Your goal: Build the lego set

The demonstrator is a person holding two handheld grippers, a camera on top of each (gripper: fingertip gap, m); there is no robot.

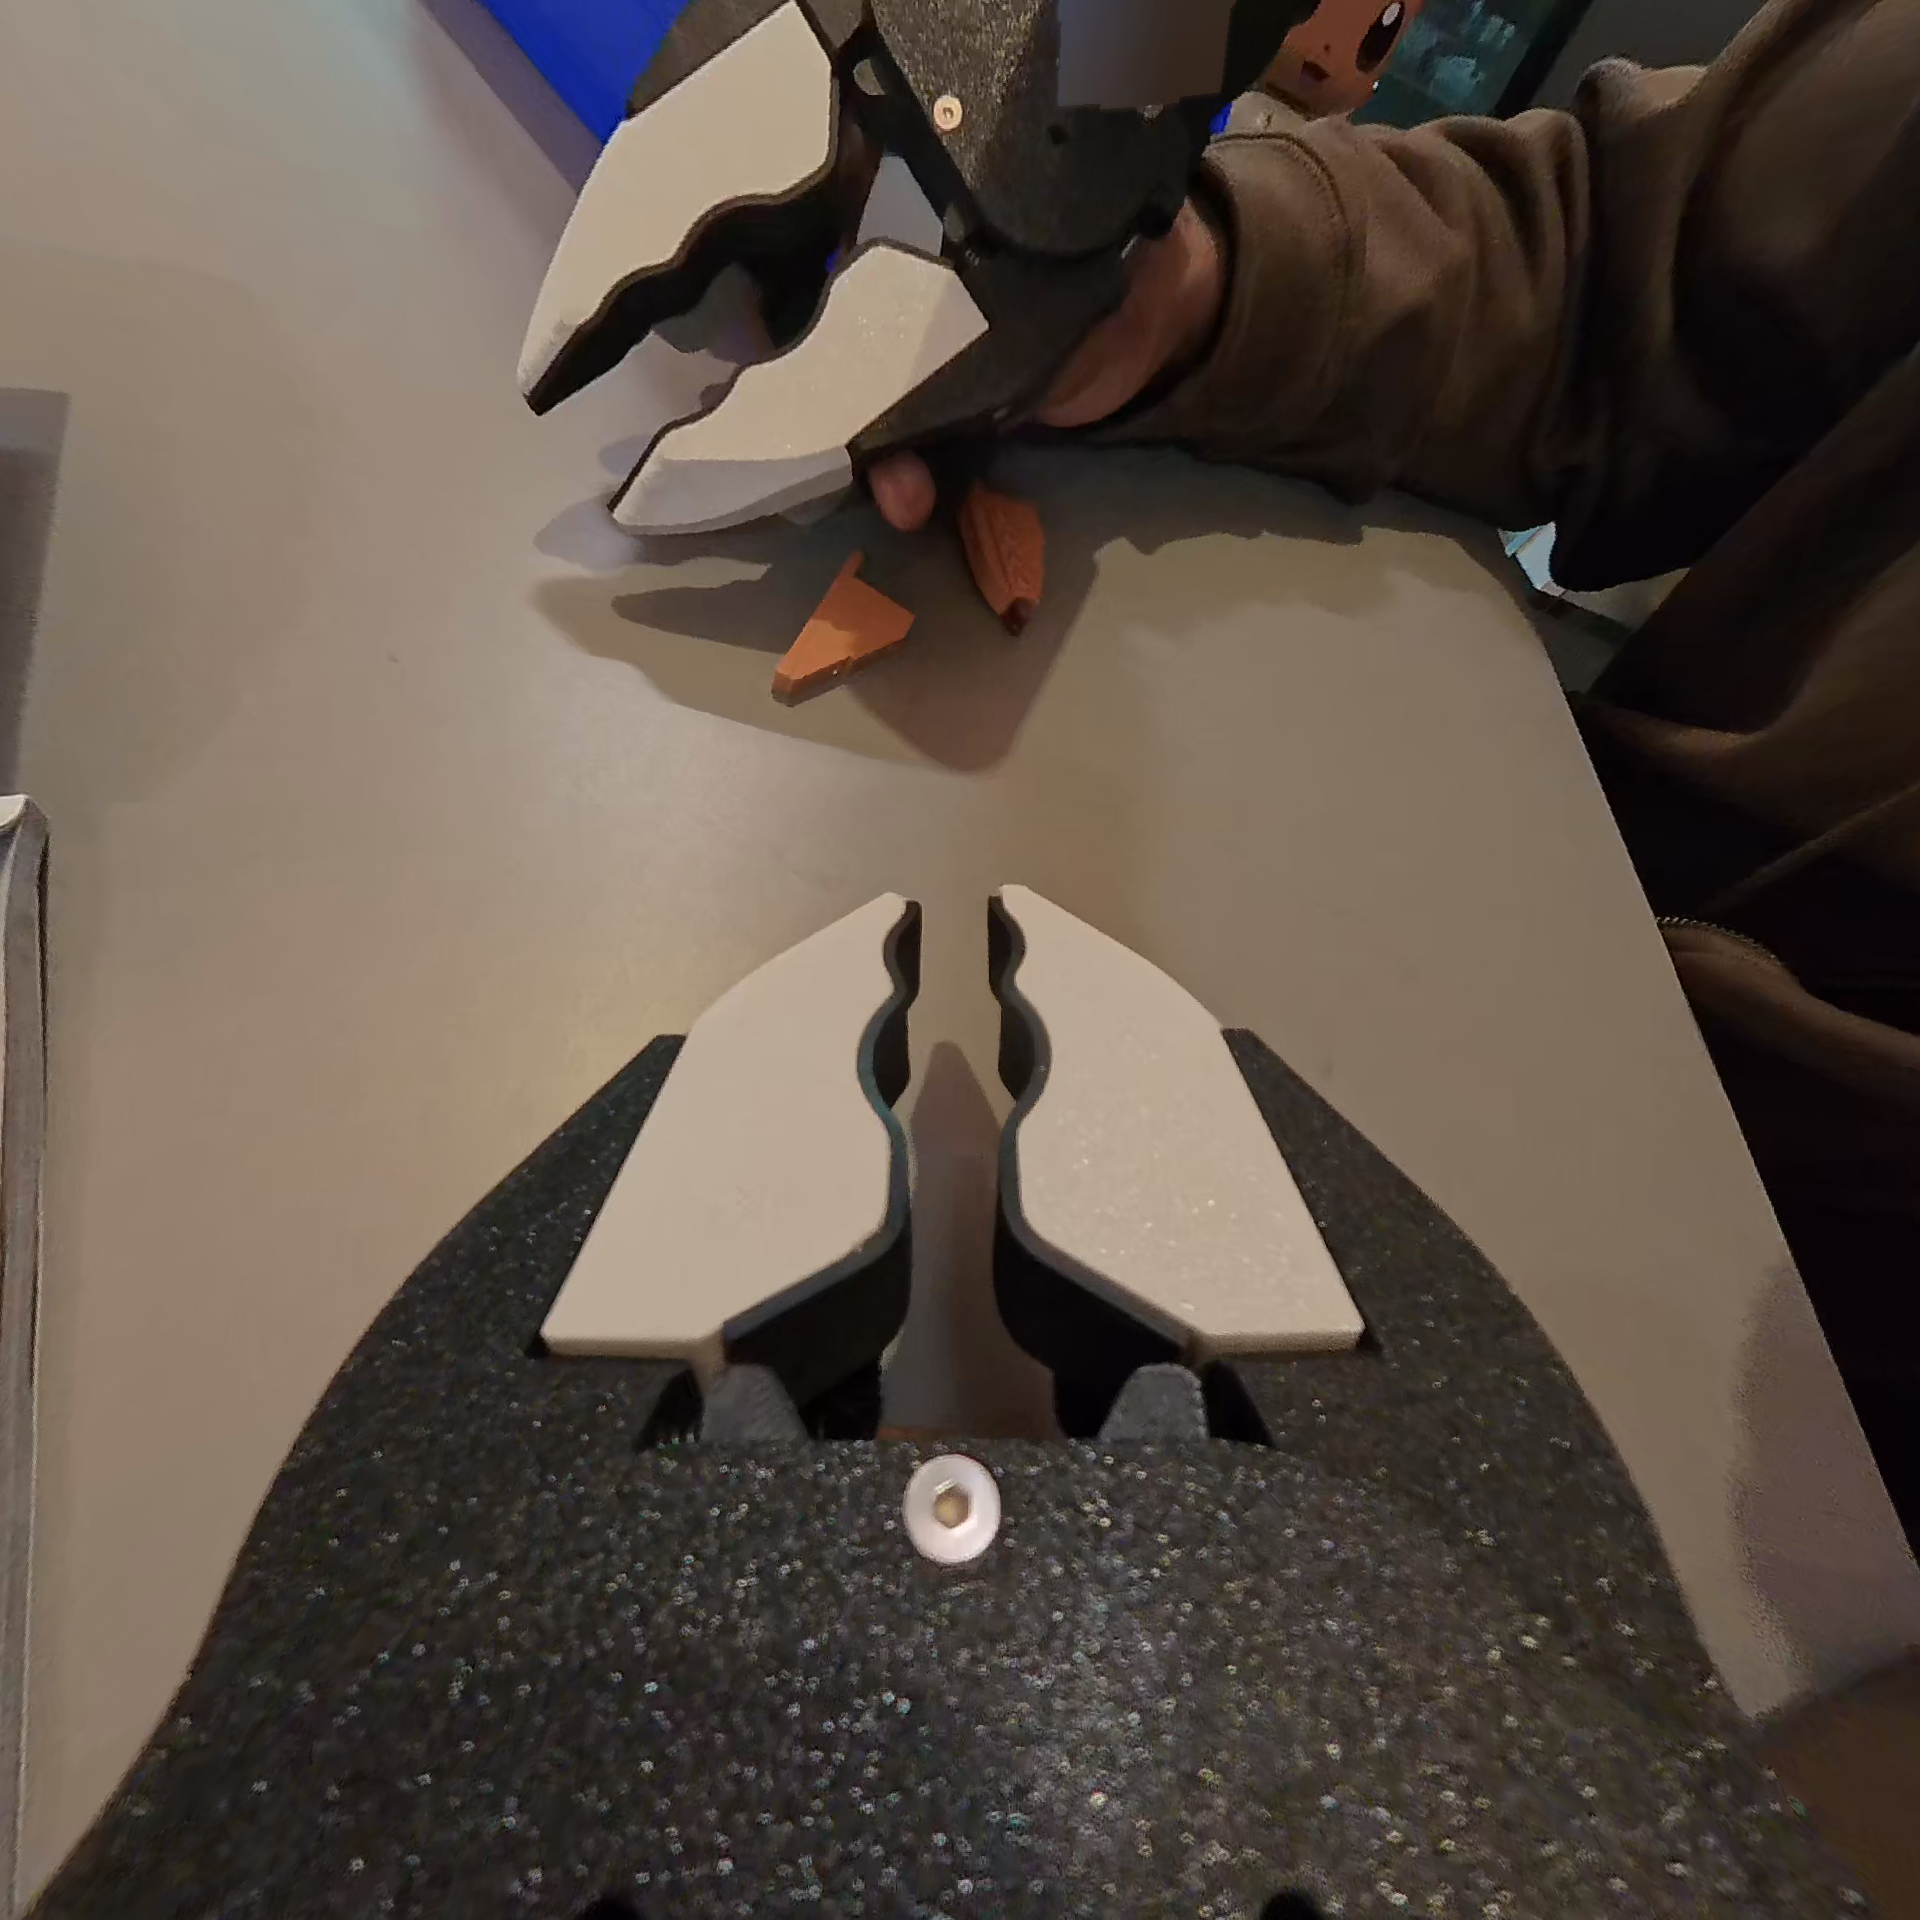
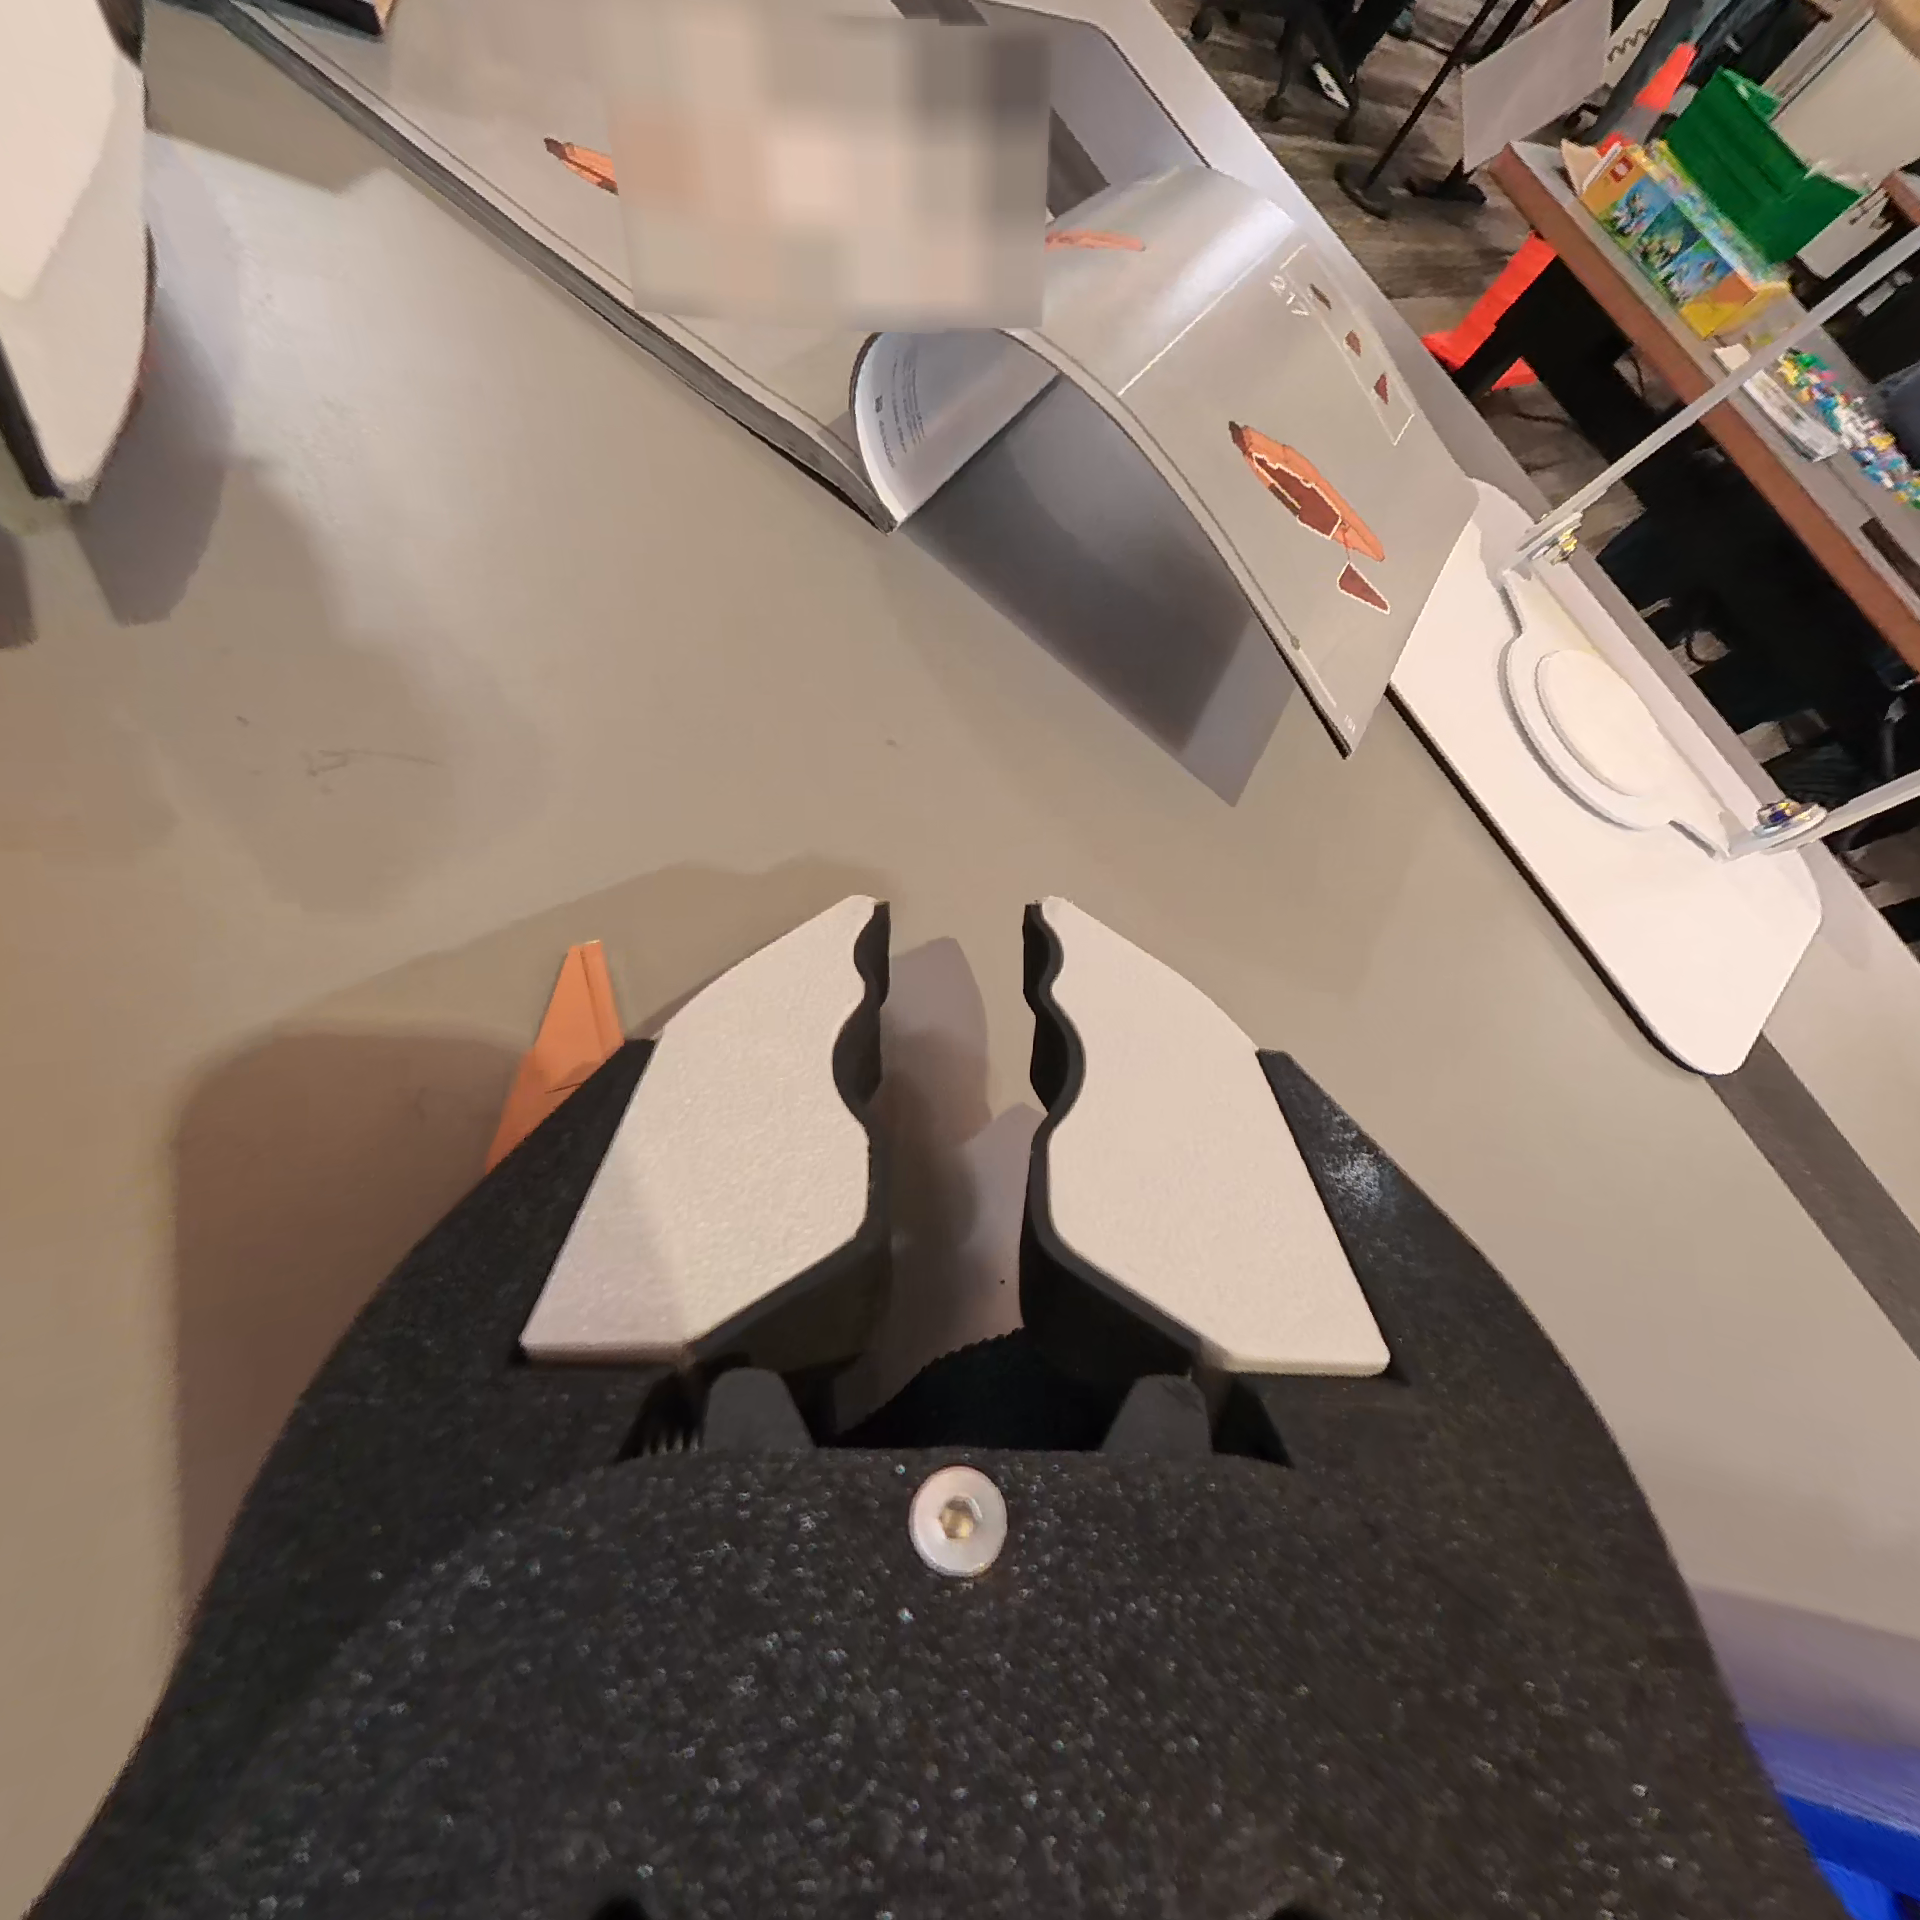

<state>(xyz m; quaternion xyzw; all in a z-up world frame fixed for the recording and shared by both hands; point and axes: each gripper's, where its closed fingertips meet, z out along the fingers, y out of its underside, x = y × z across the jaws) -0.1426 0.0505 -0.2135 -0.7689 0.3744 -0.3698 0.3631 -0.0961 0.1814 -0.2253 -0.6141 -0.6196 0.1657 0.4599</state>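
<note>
The left tool [image 1: 954,909] is hovering over the grey tabletop [image 1: 364,727] with its two pale fingers a narrow gap apart and nothing between them. Across from it the right tool [image 1: 577,452] is tipping down toward the tabletop, fingers parted and gripping nothing, with a person's hand [image 1: 1122,343] in a dark brown sleeve [image 1: 1507,312] wrapped around its black body. Two orange-brown lego pieces are lying just beside that hand, near the tabletop's rounded edge by the person: a flat wedge piece [image 1: 847,634] and a longer ridged piece [image 1: 1003,556] (its far end is tucked under the hand, so I cannot tell whether a finger is touching it). In the right wrist view the wedge is peeking out at the tool's left side. An open instruction booklet [image 2: 1195,499] is lying toward the far edge, pages arching up, beside a white base plate [image 2: 1621,831].
</note>
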